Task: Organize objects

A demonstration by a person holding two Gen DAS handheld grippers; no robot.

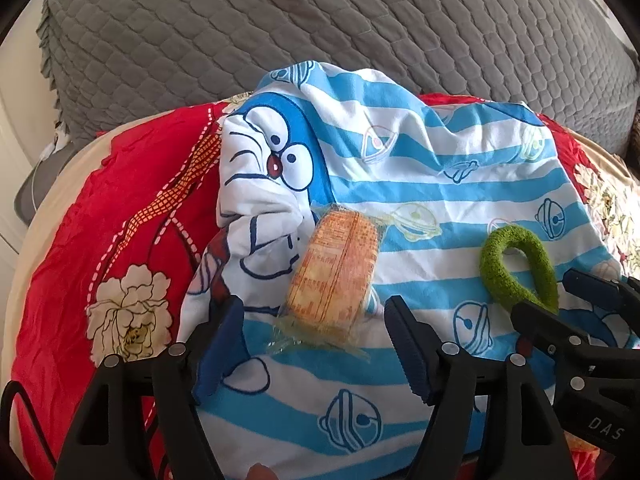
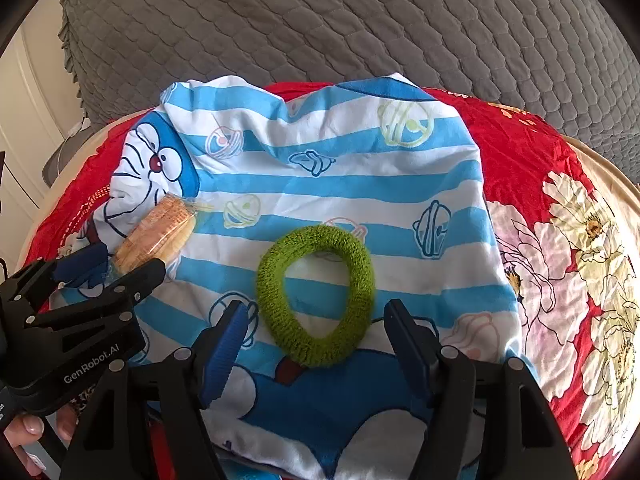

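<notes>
Left gripper (image 1: 314,344): jaws released, spread wide, nothing between the blue pads (image 1: 218,354); positioned just short of the near end of the wrapped snack pack (image 1: 334,276), no contact visible. Snack pack: orange, cylindrical, in clear wrapper, lying on its side on the blue-and-white striped cartoon cloth (image 1: 440,184), beside the printed cat face (image 1: 280,156). Right gripper (image 2: 314,340): jaws released, spread wide, flanking the near part of the green knitted ring (image 2: 316,294) without visible contact on either pad. Green ring: flat on the same striped cloth, near its front edge, well apart from the snack pack (image 2: 156,236), which sits to the left. In the left wrist view, ring (image 1: 520,268) at right, partly behind the tips of the right gripper (image 1: 568,300). In the right wrist view, left gripper (image 2: 116,268) at lower left, open fingers on either side of the near end of the snack pack; contact cannot be told. Striped cloth (image 2: 340,184): crumpled, spread over a red floral sheet (image 2: 532,184). Behind both: grey quilted cover (image 2: 360,28). Fingertips of a hand (image 2: 32,428) at the lower left edge of the right wrist view.
</notes>
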